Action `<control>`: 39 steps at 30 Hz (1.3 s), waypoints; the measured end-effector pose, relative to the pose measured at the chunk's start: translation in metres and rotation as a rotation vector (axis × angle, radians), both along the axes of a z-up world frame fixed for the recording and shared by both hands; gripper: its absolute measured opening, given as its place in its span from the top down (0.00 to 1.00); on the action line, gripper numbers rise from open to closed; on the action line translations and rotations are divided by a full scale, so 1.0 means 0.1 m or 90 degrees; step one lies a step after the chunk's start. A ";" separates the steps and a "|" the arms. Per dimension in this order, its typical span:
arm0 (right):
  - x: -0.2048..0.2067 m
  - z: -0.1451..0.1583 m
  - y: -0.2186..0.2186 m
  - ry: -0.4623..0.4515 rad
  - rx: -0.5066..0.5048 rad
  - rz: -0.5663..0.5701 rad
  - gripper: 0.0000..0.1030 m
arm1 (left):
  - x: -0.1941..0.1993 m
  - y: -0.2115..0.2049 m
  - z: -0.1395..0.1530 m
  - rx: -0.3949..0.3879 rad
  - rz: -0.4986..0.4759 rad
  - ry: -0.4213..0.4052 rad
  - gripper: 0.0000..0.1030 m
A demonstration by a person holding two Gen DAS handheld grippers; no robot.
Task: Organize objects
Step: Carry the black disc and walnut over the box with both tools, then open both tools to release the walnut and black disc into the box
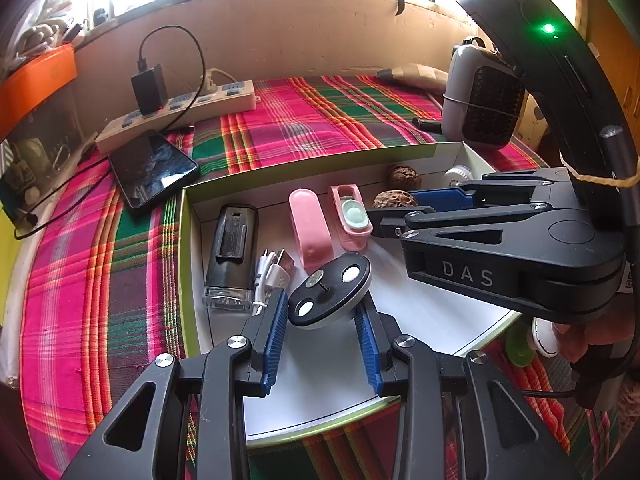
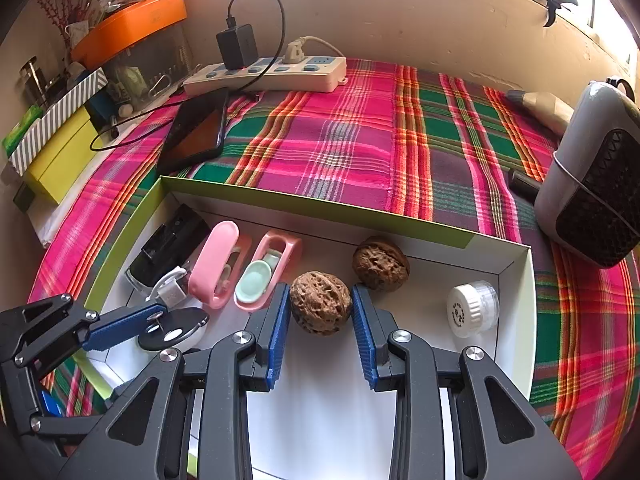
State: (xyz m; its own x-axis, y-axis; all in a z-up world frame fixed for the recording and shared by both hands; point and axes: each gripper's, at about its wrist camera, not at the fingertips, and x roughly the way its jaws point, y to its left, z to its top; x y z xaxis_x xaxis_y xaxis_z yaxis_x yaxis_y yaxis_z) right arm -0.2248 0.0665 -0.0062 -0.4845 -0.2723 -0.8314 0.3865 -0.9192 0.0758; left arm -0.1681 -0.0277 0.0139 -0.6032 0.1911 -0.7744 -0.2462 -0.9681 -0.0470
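A white shallow box with a green rim (image 2: 320, 205) lies on the plaid cloth. Over its near left part my left gripper (image 1: 322, 320) is shut on a black oval disc with white dots (image 1: 330, 294), tilted up between the blue pads. In the right wrist view my right gripper (image 2: 320, 322) is shut on a brown walnut (image 2: 320, 304) on the box floor. A second walnut (image 2: 380, 264) lies just behind it. Along the box's back lie a black device (image 1: 232, 256), a white cable (image 1: 272, 276), two pink cases (image 1: 310, 228) and a white capped jar (image 2: 472, 310).
Behind the box on the cloth (image 2: 340, 132) lie a dark phone (image 2: 196, 132) and a white power strip (image 2: 272, 74) with a black charger and cables. A grey fan heater (image 2: 592, 176) stands at the right. Orange and yellow boxes (image 2: 56, 160) crowd the left edge.
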 end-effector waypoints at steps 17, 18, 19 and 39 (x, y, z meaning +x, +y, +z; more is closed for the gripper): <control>0.00 -0.01 0.00 0.002 0.003 0.001 0.68 | -0.01 0.00 -0.01 -0.004 0.003 -0.001 0.69; 0.00 -0.01 0.00 0.003 0.004 0.002 0.68 | -0.01 -0.01 -0.01 -0.004 0.004 -0.001 0.69; 0.00 -0.01 0.00 0.003 0.004 0.002 0.68 | -0.01 0.00 -0.01 -0.004 0.004 -0.001 0.69; 0.01 -0.01 -0.01 -0.002 -0.004 0.000 0.61 | 0.00 -0.02 0.00 -0.003 0.005 -0.003 0.68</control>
